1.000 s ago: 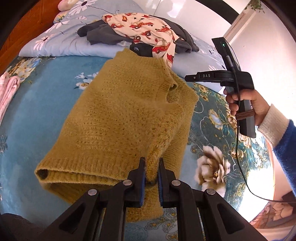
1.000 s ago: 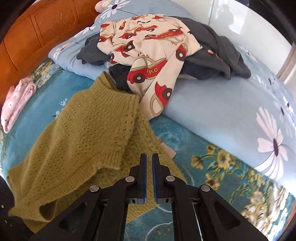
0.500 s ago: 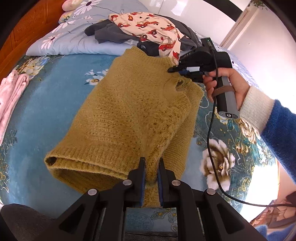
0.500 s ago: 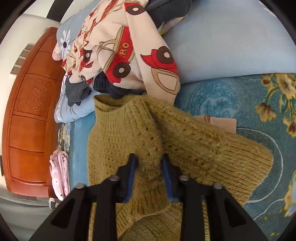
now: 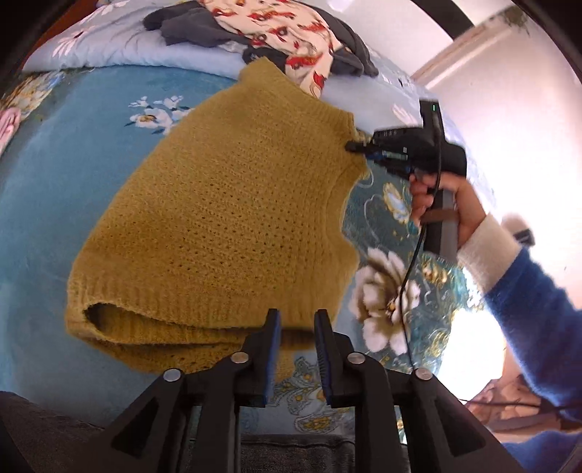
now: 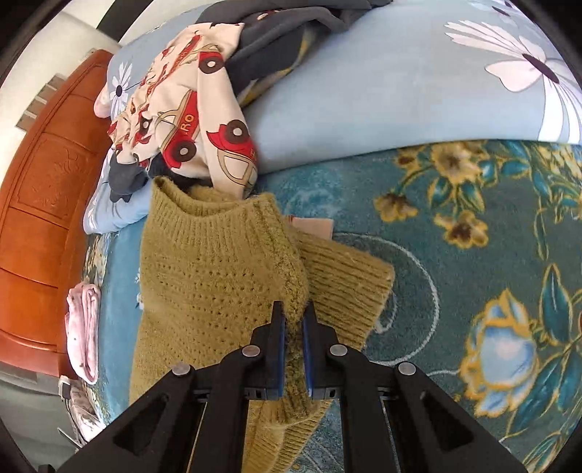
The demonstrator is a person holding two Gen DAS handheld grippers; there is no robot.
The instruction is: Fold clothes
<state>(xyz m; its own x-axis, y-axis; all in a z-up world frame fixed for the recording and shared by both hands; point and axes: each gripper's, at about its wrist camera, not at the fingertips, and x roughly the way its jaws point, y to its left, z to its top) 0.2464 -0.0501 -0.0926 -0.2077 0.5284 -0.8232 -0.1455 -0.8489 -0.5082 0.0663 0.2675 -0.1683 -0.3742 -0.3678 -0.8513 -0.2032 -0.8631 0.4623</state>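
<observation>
The yellow sweater (image 5: 232, 218) lies in the middle of the bed (image 5: 54, 189), on the blue flowered cover. Its top end points at the headboard end, where a pile of other clothes (image 5: 276, 32) waits on a pale blue quilt (image 6: 382, 91). The sweater is partly folded: it looks doubled over, with the ribbed bottom edge lying in two layers at the near edge of the bed.

The step in hand looks like laying one side fold flat. The left tool (image 5: 297, 327) is opening right now. Its blue pads stand apart at the sweater's bottom edge, and the knit no longer looks squeezed between them, so it is letting go.

The right tool (image 6: 293, 327) is pinched tight on a bunched bit of the knit near the neck and shoulder. In the left view it reaches in from the right side of the bed, held by a hand (image 5: 443, 196) in a blue sleeve.

Next, I think the right tool needs to lay its bit down flat and let go too. Then both tools should grab one end and bring it over the other. The knit is thick and floppy, so it may slump or bunch if it is dropped too soon.
</observation>
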